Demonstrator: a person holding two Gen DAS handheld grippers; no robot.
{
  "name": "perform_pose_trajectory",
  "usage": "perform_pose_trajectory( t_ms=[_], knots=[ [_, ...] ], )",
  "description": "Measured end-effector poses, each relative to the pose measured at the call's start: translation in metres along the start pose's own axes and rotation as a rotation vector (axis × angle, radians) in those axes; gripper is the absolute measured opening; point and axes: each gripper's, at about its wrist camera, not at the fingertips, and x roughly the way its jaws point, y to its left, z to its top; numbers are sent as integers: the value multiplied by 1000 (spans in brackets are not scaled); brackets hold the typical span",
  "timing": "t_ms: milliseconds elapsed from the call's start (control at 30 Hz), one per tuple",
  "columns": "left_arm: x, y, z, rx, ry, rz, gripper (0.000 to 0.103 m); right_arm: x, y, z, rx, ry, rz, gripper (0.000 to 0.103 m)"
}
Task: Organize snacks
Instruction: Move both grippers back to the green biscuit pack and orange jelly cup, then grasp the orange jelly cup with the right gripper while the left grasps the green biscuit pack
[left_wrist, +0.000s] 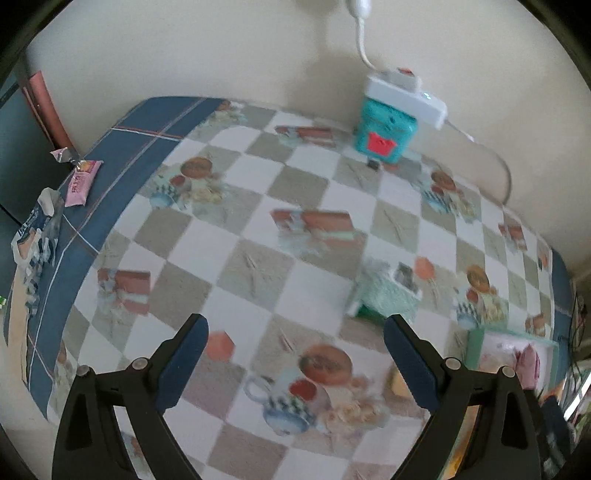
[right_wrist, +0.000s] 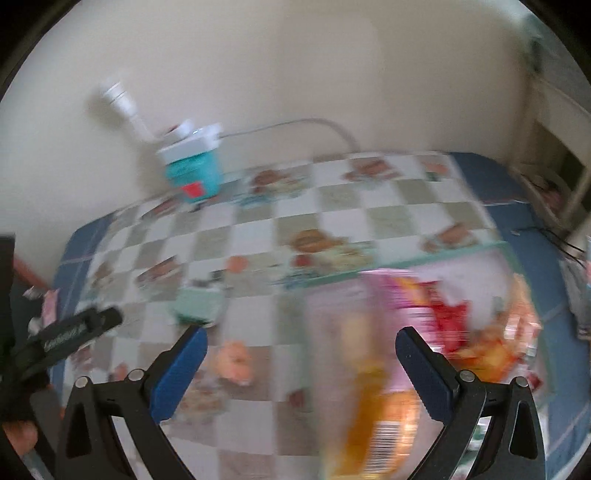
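Note:
My left gripper (left_wrist: 295, 354) is open and empty above the checked tablecloth (left_wrist: 258, 206). A pink snack packet (left_wrist: 83, 182) and a crumpled white-and-blue wrapper (left_wrist: 37, 236) lie on the cloth's blue border at the far left. A small mint-green box (left_wrist: 388, 291) sits just beyond the right finger. The right wrist view is blurred. My right gripper (right_wrist: 301, 365) is open over a clear bin with a green rim (right_wrist: 406, 258), which holds pink, red and orange packets. An orange-yellow packet (right_wrist: 369, 413) lies below the gap between the fingers.
A teal box (left_wrist: 386, 134) with a white power strip (left_wrist: 406, 96) on top stands against the back wall, its cable running right. The clear bin (left_wrist: 476, 350) sits at the table's right end. The other gripper's black body (right_wrist: 81, 325) and a hand (right_wrist: 18, 435) show at the left.

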Motion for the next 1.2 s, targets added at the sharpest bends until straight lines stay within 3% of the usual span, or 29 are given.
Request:
perform_pose_trajectory(
  t_ms=[167,233,500,767,1033,1100,1167,1200],
  knots=[
    [19,5,11,29,34,-48,96,28,37,-7,-68,52,52,101],
    [29,1,13,61,66,-92,96,41,41,-12,-79,86,57,94],
    [57,-5,15,127,130,-128,96,86,57,-27,-148,191,84,78],
    [72,-34,23,241,138,-169,96,106,71,-37,-231,215,43,47],
    [89,-80,17,365,158,-205,96,104,48,-31,-165,186,76,46],
    [95,-89,15,381,166,-201,92,103,42,-29,-150,179,74,46],
    [101,-96,12,395,177,-196,66,102,37,-28,-138,174,77,45],
    [103,-98,11,397,184,-190,61,101,36,-27,-136,173,79,45]
  ],
)
